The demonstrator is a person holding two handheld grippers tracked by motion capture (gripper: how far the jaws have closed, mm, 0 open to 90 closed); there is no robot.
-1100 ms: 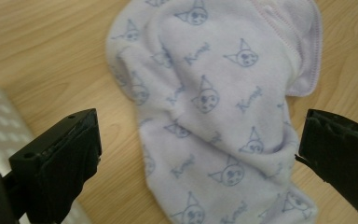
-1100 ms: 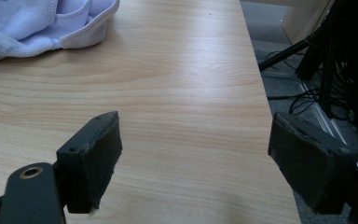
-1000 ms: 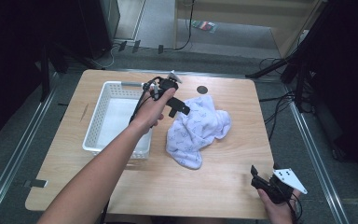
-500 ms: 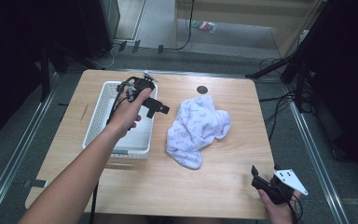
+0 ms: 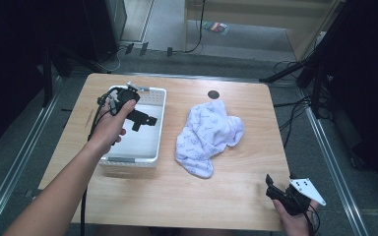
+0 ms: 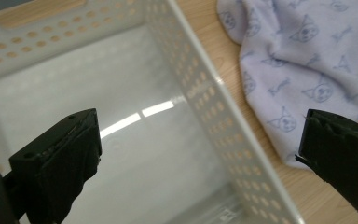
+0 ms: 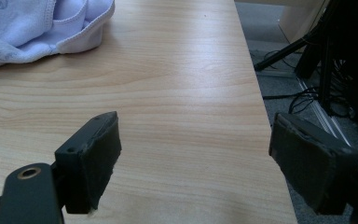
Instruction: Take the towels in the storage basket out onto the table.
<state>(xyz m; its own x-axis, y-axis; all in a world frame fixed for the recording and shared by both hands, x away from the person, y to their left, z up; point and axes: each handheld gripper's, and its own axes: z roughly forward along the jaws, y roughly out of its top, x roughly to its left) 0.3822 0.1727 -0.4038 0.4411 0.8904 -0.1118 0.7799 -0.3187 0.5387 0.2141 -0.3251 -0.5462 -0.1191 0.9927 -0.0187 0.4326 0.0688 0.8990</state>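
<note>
Both grippers' fingers wide | perforated white plastic basket [image 5: 153, 129] | crumpled printed cloth [image 5: 207, 132]

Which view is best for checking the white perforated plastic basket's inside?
Left gripper view: the white perforated plastic basket shows close up, its floor bare between the open left claw. High view shows the whole basket, the left claw above it. Right gripper view faces bare table.

I'm working in what looks like a lab or recording studio: a lone wooden worktop [image 5: 226, 196] on grey carpet, metal floor rails [image 5: 15, 167] either side, black stand legs [image 5: 295, 73] and loose cables [image 5: 295, 110] around it, dark surroundings.
</note>
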